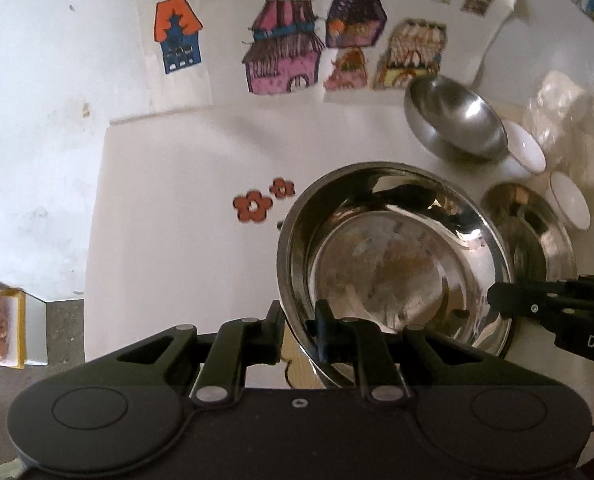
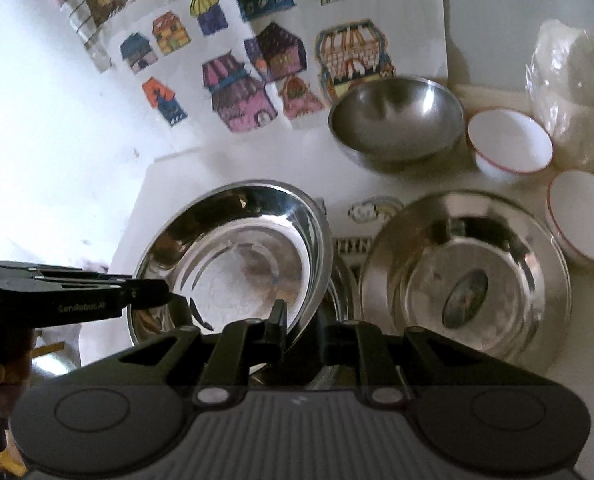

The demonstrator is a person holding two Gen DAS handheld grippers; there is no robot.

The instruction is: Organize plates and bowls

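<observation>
Two bits of lettering are all I can read. On the side of my left gripper, where it reaches in from the left edge of the right wrist view, pale letters spell "GenRobot.AI", a little blurred. On the side of my right gripper, where it enters the left wrist view from the right edge, I read "DAS" before the picture cuts the word off. The house drawings carry no words I can read.

Mirror-bright steel plate; beyond it a duller grey steel bowl, white red-rimmed bowls, and paper houses in pink, orange and blue.
</observation>
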